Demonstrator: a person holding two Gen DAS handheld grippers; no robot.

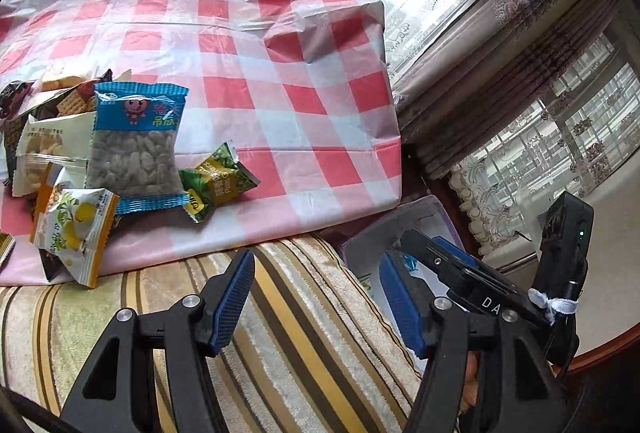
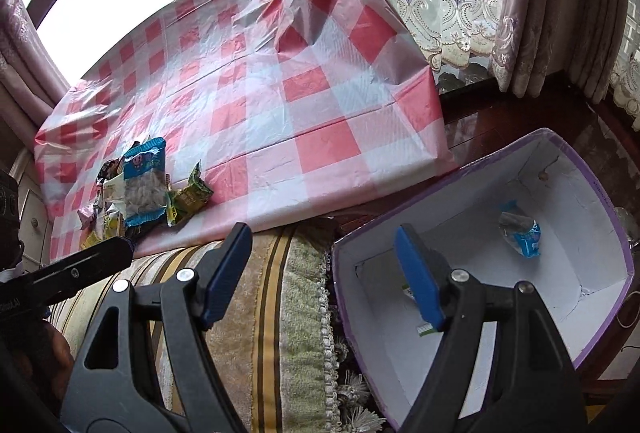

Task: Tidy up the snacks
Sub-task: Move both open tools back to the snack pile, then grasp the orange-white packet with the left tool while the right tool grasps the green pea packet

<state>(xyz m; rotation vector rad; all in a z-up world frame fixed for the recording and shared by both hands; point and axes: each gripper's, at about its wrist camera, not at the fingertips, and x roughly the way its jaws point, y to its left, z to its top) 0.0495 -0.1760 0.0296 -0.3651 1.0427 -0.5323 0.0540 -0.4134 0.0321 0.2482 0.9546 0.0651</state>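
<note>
Left wrist view shows your left gripper (image 1: 316,297) with its jaws parted and nothing between the pads; below the gap lies only the striped cushion (image 1: 280,333). The snack pile (image 1: 100,161) sits ahead and to the left of that tool, on the checked cloth (image 1: 280,73). Its topmost item is the blue-edged packet (image 1: 136,145), with the green pea packet (image 1: 218,181) just beside it on the side nearer your fingers.

Your right gripper (image 2: 324,277) is likewise unloaded, jaws apart and holding nothing. The purple-rimmed box (image 2: 600,201) lies ahead and to the right of it, its near wall passing under the right finger. One blue packet (image 2: 524,233) already rests on the box floor; a scrap of another wrapper shows behind the finger, but you cannot identify it from here.

Hazards from this position:

1. Packets overlap loosely. Closing on the blue-edged packet at an angle will probably drag its neighbours toward the cloth edge, which is near the pile, and tip them onto the cushion.
2. Film wrappers are slick. A pinch on a sealed edge alone may slip in transit.
3. Both tools sit close together, the right one entering the left view. Reaching for the pile with both at once risks a collision.
4. Releasing over the box rim rather than inside it could drop the packet outside.
</note>
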